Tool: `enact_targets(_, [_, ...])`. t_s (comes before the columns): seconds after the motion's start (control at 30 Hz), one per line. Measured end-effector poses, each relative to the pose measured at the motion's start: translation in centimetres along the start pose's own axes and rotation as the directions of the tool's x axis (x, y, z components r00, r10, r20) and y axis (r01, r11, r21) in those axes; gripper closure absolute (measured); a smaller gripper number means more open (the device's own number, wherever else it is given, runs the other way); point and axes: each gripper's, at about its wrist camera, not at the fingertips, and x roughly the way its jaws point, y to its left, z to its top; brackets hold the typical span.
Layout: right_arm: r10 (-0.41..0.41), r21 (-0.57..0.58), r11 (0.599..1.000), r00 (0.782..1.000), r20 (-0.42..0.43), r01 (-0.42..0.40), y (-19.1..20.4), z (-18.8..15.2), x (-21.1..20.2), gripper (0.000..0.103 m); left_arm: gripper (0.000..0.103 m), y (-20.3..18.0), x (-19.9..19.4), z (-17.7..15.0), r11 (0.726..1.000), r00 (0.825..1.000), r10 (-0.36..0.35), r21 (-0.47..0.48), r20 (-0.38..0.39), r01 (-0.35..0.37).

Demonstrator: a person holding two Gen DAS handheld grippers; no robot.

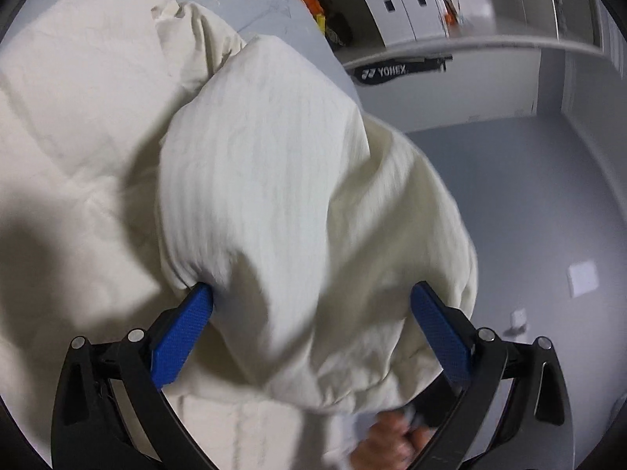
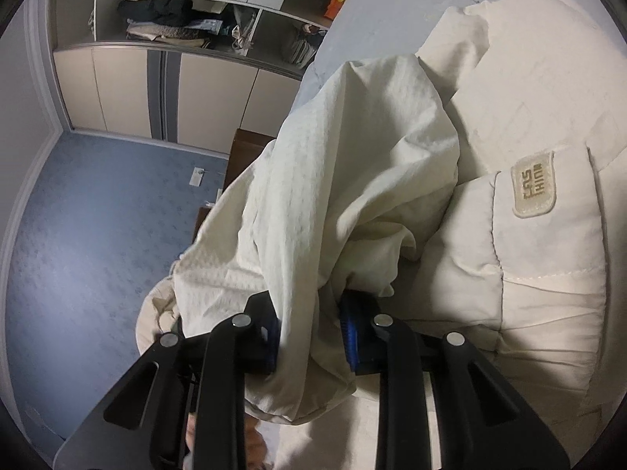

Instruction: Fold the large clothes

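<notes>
While my left gripper [image 1: 311,313] stands with its blue pads [image 1: 184,335] spread wide apart, a bulging fold of the cream jacket [image 1: 274,180] fills the gap between them and spills past the right-hand finger. The fold runs lengthwise straight ahead of the tool, rising from the fingertips toward the far end, where it meets the rest of the garment spread on the pale bed [image 1: 270,4]. I cannot tell whether the left pads press the cloth or merely flank it.

My right gripper [image 2: 313,333] is clamped on a bunch of the same jacket [image 2: 333,180]; the cloth is pinched between the two fingers and hides most of the blue pads [image 2: 348,337]. From that pinch the fabric climbs ahead and slightly rightward in a tall draped ridge, its long axis leading away from the tool.

The jacket is off-white, puffy and quilted, with a faintly ribbed lining on the lifted part and soft creases throughout. A stitched rectangular brand patch [image 2: 533,185] sits on the padded panel to the right of the right gripper, beyond the fingertips. That quilted body lies flat on the bed, ahead and right of the right tool, ahead and left of the left one. To the right gripper's left, cloth hangs over the bed's edge above the blue floor [image 2: 98,211].
</notes>
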Motion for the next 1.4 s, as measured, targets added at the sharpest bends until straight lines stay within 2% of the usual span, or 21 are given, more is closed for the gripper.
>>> enact_targets(0.2, [-0.064,-0.091,0.994,0.998,-0.029,0.062,1.0,0.2,0.7,0.081,0.007,-1.1,0.6,2.0,0.998,0.999,-0.037,-0.043,0.033,0.039])
enact_targets(0.27, [-0.088,-0.119,0.989,0.995,-0.037,0.083,1.2,0.1,0.9,0.081,0.011,-1.6,1.2,2.6,0.999,0.999,-0.034,-0.019,0.038,0.035])
enact_targets(0.3, [-0.096,-0.127,0.988,0.995,-0.038,0.091,1.2,0.1,0.9,0.081,0.042,-2.0,1.5,2.7,1.000,0.999,-0.022,0.008,0.032,0.022])
enact_targets(0.33, [-0.103,-0.136,0.986,0.994,-0.034,0.098,1.4,0.2,0.9,0.081,0.083,-2.5,1.9,2.9,0.999,1.000,0.005,0.039,0.008,-0.005])
enact_targets(0.37, [-0.101,-0.136,0.986,0.995,-0.027,0.096,1.5,0.3,0.8,0.082,0.089,-2.7,1.8,3.0,0.998,1.000,0.015,0.055,-0.002,-0.015])
enact_targets(0.43, [-0.086,-0.142,0.986,0.996,-0.004,0.084,2.1,0.7,0.2,0.082,0.096,-3.7,0.7,3.0,0.992,1.000,-0.017,0.124,0.021,0.014])
enact_targets(0.53, [-0.065,-0.161,0.985,0.998,0.026,0.068,3.1,1.1,-0.5,0.083,0.097,-5.0,-1.3,2.7,0.975,0.997,-0.071,0.212,0.041,0.061])
enact_targets(0.67, [-0.058,-0.196,0.978,0.997,0.050,0.067,3.5,0.6,-0.8,0.083,0.097,-4.2,-3.1,2.2,0.966,0.993,-0.104,0.242,0.060,0.087])
enact_targets(0.73, [-0.105,-0.242,0.964,0.993,0.044,0.113,3.3,-0.4,-0.2,0.083,0.097,-2.4,-3.0,1.8,0.969,0.997,-0.052,0.243,0.056,0.037])
enact_targets(0.8, [-0.184,-0.327,0.926,0.982,0.051,0.190,3.2,-1.8,0.8,0.083,0.097,0.1,-2.5,1.2,0.974,0.999,0.027,0.223,0.045,-0.037])
enact_targets(0.9, [-0.292,-0.418,0.860,0.954,0.067,0.293,2.6,-3.6,2.2,0.083,0.096,3.7,-2.0,0.6,0.976,0.992,0.122,0.178,0.037,-0.127])
enact_targets(0.97, [-0.330,-0.452,0.830,0.941,0.077,0.328,2.2,-4.3,2.7,0.083,0.089,5.1,-2.3,0.3,0.975,0.989,0.145,0.167,0.028,-0.148])
enact_targets(1.0, [-0.343,-0.466,0.817,0.936,0.079,0.339,2.0,-4.6,2.9,0.082,0.082,5.0,-2.7,0.2,0.969,0.986,0.165,0.179,0.030,-0.168])
enact_targets(1.03, [-0.353,-0.470,0.812,0.933,0.077,0.346,1.6,-4.8,3.1,0.082,0.076,4.5,-3.2,0.0,0.958,0.980,0.193,0.211,0.036,-0.197])
enact_targets(1.07, [-0.356,-0.469,0.812,0.932,0.075,0.348,1.4,-5.0,3.1,0.082,0.074,3.7,-3.6,-0.1,0.944,0.976,0.214,0.250,0.043,-0.218])
enact_targets(1.1, [-0.355,-0.465,0.814,0.932,0.076,0.348,1.2,-5.0,3.2,0.082,0.070,2.3,-4.2,-0.5,0.914,0.967,0.246,0.316,0.062,-0.253])
enact_targets(1.13, [-0.348,-0.453,0.823,0.935,0.074,0.342,0.9,-4.9,3.2,0.082,0.061,0.6,-5.0,-0.9,0.877,0.955,0.278,0.379,0.103,-0.296])
enact_targets(1.2, [-0.340,-0.438,0.833,0.938,0.073,0.337,0.5,-4.9,3.2,0.082,0.045,-2.5,-6.1,-1.4,0.826,0.944,0.282,0.457,0.171,-0.330])
enact_targets(1.23, [-0.339,-0.435,0.836,0.938,0.073,0.336,0.4,-5.0,3.3,0.082,0.039,-3.8,-6.3,-1.5,0.810,0.939,0.277,0.476,0.201,-0.341])
enact_targets(1.33, [-0.332,-0.425,0.841,0.939,0.084,0.335,0.1,-5.3,3.4,0.082,0.036,-8.0,-6.6,-1.4,0.770,0.928,0.253,0.523,0.273,-0.364])
enact_targets(1.4, [-0.333,-0.420,0.843,0.939,0.087,0.337,-0.1,-5.5,3.1,0.081,0.035,-10.1,-5.0,-1.2,0.731,0.917,0.279,0.556,0.285,-0.395])
